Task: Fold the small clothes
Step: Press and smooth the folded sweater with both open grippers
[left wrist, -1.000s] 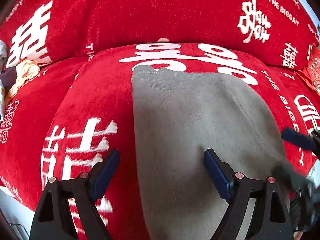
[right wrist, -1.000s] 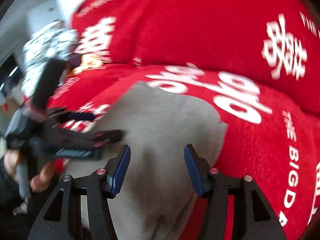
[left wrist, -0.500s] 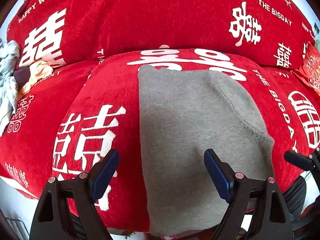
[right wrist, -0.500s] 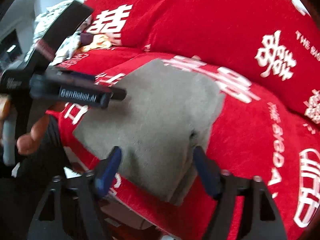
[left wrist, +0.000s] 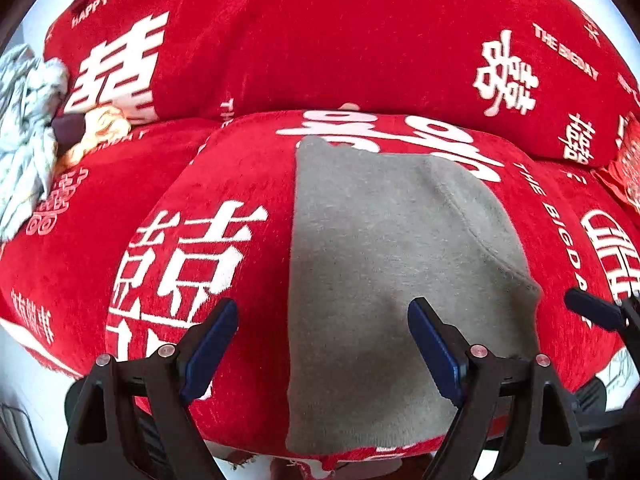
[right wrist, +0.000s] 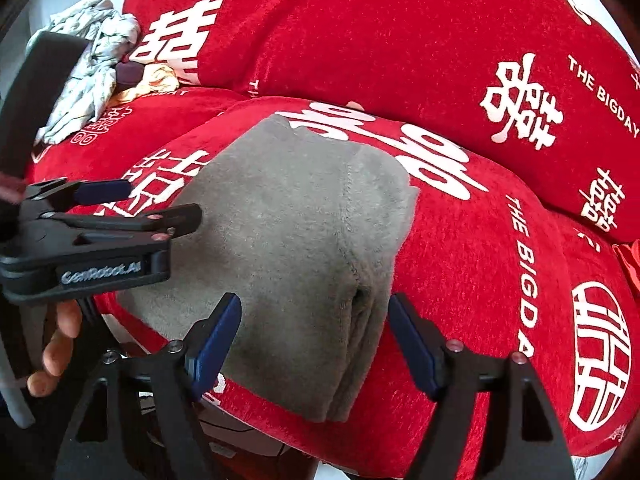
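A grey folded garment (left wrist: pixel 384 280) lies flat on the red seat cushion (left wrist: pixel 224 184); in the right wrist view the garment (right wrist: pixel 296 240) shows layered folded edges at its right side. My left gripper (left wrist: pixel 322 332) is open and empty, held back above the garment's near left edge. It also shows from the side in the right wrist view (right wrist: pixel 160 204). My right gripper (right wrist: pixel 314 328) is open and empty above the garment's near right corner; one of its fingertips (left wrist: pixel 592 312) shows at the right in the left wrist view.
A red sofa cover with white characters covers the seat and backrest (left wrist: pixel 320 40). A heap of crumpled light clothes (left wrist: pixel 28 132) lies at the far left of the sofa (right wrist: pixel 92 72). The seat's front edge (left wrist: pixel 320 456) is just below the grippers.
Both grippers have pulled back and up from the garment, which now lies free and flat on the cushion. The right gripper's jaws have opened wider.
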